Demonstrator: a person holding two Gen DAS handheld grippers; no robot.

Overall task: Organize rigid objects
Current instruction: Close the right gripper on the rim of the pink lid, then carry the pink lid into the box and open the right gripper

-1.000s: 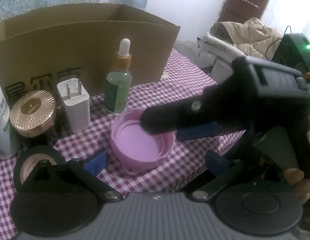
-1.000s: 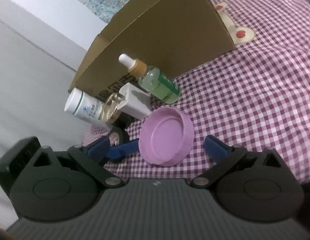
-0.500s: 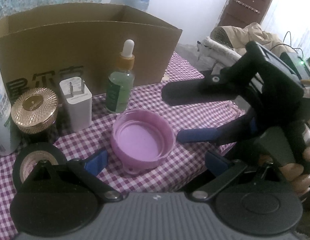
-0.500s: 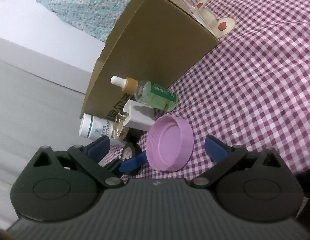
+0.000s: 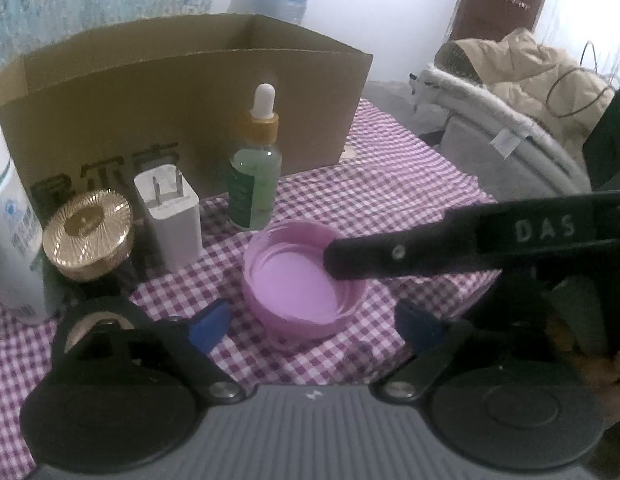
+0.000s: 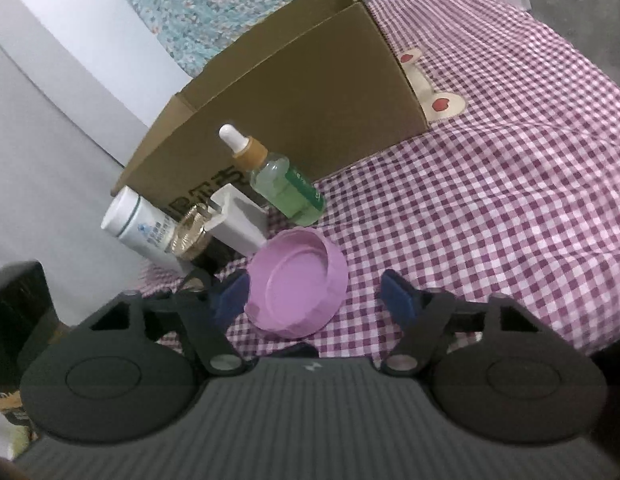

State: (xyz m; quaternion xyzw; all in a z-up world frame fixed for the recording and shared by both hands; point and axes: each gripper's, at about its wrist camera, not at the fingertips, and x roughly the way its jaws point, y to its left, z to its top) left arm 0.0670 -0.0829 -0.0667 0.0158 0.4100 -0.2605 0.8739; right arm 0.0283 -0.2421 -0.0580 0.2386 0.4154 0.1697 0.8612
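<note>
The right gripper [image 6: 315, 294] is seen with its blue fingers on either side of the pink lid [image 6: 297, 284]. Its jaws have just been closing, and the left pad looks to be touching the lid's rim, while a gap is seen at the right pad, so the lid is not yet squeezed. The left gripper [image 5: 312, 322] is also held around the same lid [image 5: 306, 278], with its jaws just closed a little and gaps left on both sides. The lid is lying open side up on the purple checked cloth [image 5: 390, 208].

Only in the left view can one black finger [image 5: 410, 254] of the right gripper be seen reaching over the lid. A roll of black tape [image 5: 96, 322] is also seen best there. Behind the lid, a green dropper bottle [image 5: 256, 172], a white charger plug [image 5: 170, 216], a gold-topped jar [image 5: 88, 232] and a white bottle [image 5: 10, 232] are lined up before a cardboard box [image 5: 182, 108]. Only in the right view is the far stretch of cloth shown.
</note>
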